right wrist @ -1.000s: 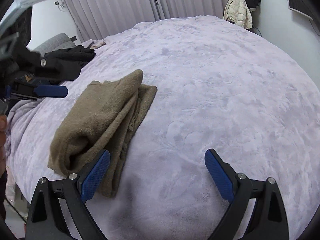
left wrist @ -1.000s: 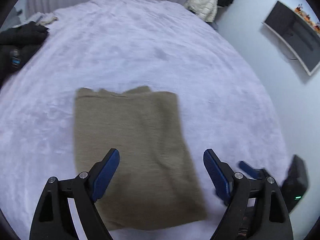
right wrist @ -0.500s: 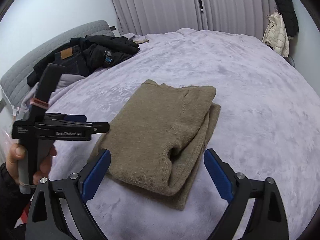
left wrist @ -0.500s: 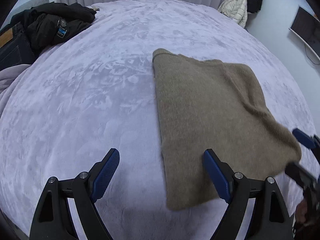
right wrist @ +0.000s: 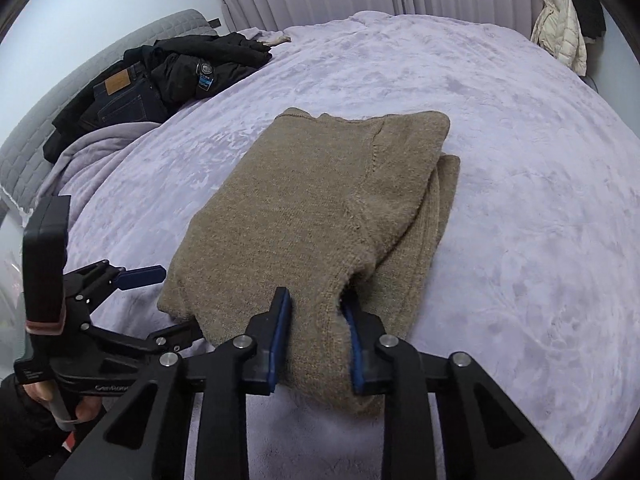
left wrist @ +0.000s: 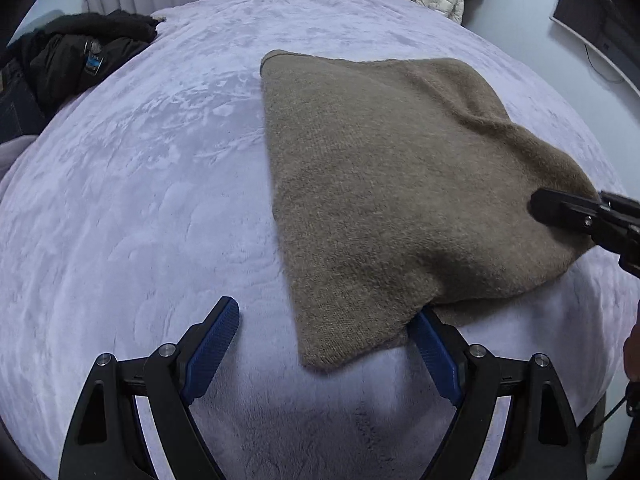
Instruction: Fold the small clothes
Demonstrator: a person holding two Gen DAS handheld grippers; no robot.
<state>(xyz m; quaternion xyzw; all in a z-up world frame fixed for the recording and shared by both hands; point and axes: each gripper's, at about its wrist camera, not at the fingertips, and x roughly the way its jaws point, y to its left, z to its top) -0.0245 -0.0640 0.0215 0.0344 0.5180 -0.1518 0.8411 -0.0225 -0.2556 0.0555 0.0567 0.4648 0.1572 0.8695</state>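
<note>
Right gripper [right wrist: 316,320] clamps the sweater's [right wrist: 320,200] near edge; your left gripper [left wrist: 324,344] gapes empty at its left corner.

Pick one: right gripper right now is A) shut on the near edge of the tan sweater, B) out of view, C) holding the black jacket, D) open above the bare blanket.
A: in the right wrist view the right gripper has its blue pads pinching a bunched near edge of the tan sweater, while the left gripper is open.

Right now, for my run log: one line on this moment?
left hand-held gripper: open | right hand-held gripper: shut on sweater | sweater: folded on bed
</note>
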